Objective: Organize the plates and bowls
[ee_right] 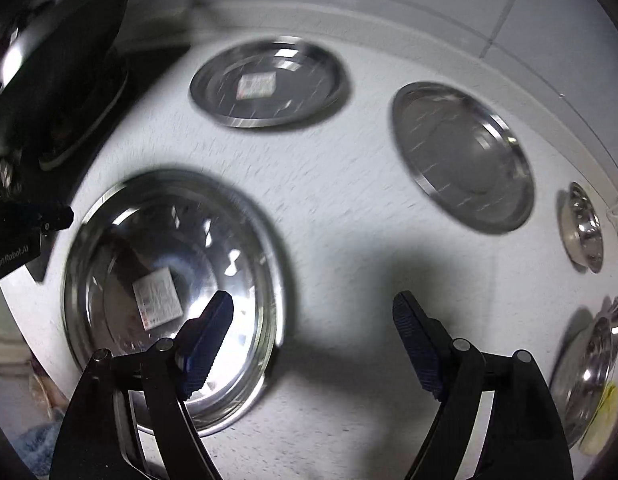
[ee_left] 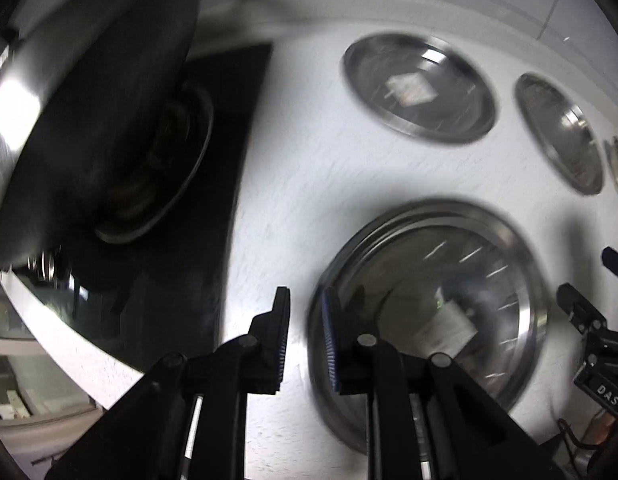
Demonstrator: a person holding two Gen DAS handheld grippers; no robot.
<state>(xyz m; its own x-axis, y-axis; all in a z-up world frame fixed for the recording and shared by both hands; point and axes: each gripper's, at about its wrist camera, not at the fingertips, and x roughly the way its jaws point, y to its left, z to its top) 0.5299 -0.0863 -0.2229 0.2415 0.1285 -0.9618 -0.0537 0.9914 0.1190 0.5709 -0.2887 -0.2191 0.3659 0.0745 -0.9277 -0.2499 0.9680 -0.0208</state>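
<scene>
A large steel bowl point(ee_left: 437, 308) point(ee_right: 169, 280) with a label inside sits on the white counter, close to both grippers. My left gripper point(ee_left: 305, 320) is partly open and empty at the bowl's left rim, its right finger over the rim. My right gripper point(ee_right: 313, 316) is wide open and empty, its left finger over the bowl's right side. A steel plate with a label point(ee_left: 419, 86) point(ee_right: 269, 84) lies further back. A second steel plate point(ee_left: 559, 132) point(ee_right: 465, 156) lies to its right. A small steel bowl point(ee_right: 583, 226) sits beyond that.
A black wok point(ee_left: 97, 120) point(ee_right: 57, 80) sits on a dark stove at the left. Another steel bowl point(ee_right: 589, 368) stands at the right edge. The white counter point(ee_right: 349, 208) ends at a wall behind. The other gripper's body point(ee_left: 597, 344) shows at right.
</scene>
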